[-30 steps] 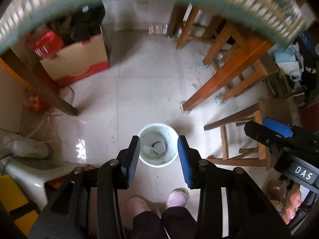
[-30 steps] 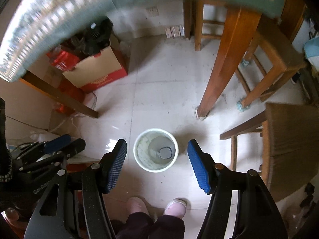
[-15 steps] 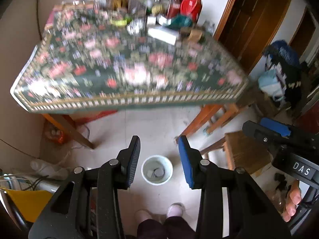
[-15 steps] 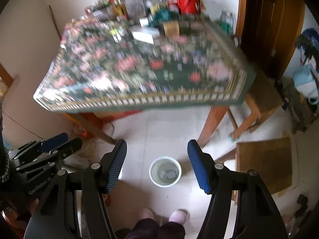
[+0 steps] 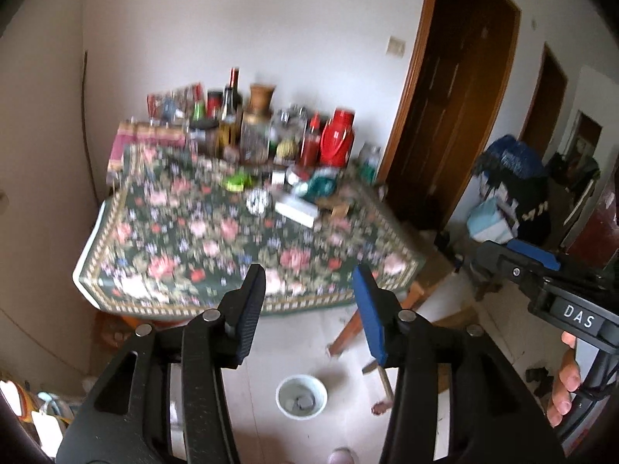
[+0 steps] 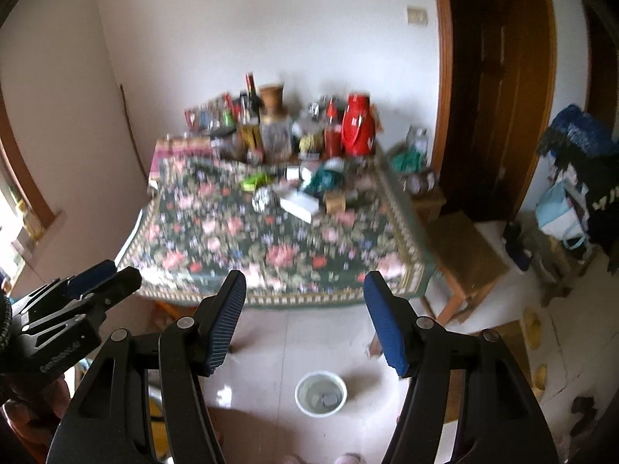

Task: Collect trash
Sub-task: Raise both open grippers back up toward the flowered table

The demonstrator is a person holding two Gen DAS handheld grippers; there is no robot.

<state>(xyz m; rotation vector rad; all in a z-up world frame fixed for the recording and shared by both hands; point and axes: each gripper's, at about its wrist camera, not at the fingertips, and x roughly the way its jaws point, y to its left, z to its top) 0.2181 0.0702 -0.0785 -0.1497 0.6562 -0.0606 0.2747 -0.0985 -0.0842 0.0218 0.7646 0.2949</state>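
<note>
My left tongs are spreading wider right now, and there is nothing between the pads. My right tongs are spread apart too, and they pinch nothing. Both point down and forward, toward the near edge of the surface with the flowery cloth.

Down on the floor, under the tongs, sits a small white bin. It has a few grey bits of trash in it (I cannot tell what they are). It stands just in front of the surface, near one wooden leg.

In the left view, the right tongs come in from the side. A white tag on them reads "DAS". I can see the fingers of the hand that holds them.

On the far part of the surface lie a crumpled silver ball, a flat white box, a small brown box, a green wrapper and a teal bag. Behind them, by the wall, stand bottles, jars and a red flask. The picture is blurry there, so I cannot read their labels.

A wooden stool stands beside the surface, by the brown door.
</note>
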